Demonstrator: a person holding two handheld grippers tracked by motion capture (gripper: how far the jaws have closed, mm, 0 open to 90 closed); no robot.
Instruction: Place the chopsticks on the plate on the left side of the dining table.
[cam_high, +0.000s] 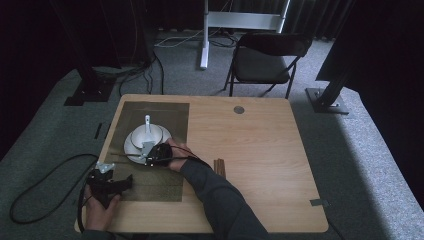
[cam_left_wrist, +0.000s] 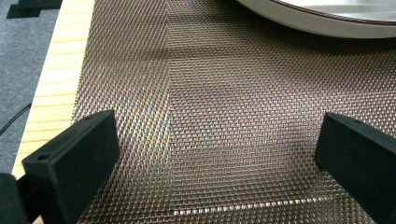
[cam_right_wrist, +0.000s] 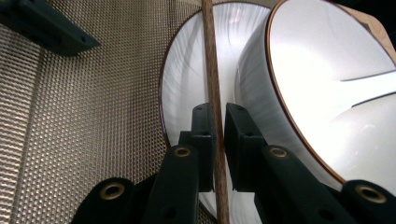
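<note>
A white plate with a white bowl on it rests on a woven metallic mat. A white spoon stands in the bowl. My right gripper hovers at the plate's near edge. In the right gripper view it is shut on a thin brown chopstick, which runs across the plate beside the bowl. My left gripper lies low over the mat's front left corner. Its jaws stand wide open over the mat with nothing between them.
A small brown bundle, perhaps more chopsticks, lies on the bare wood right of the mat. A round grey cap sits near the table's far edge. A folding chair stands beyond the table. The plate's rim is ahead of the left gripper.
</note>
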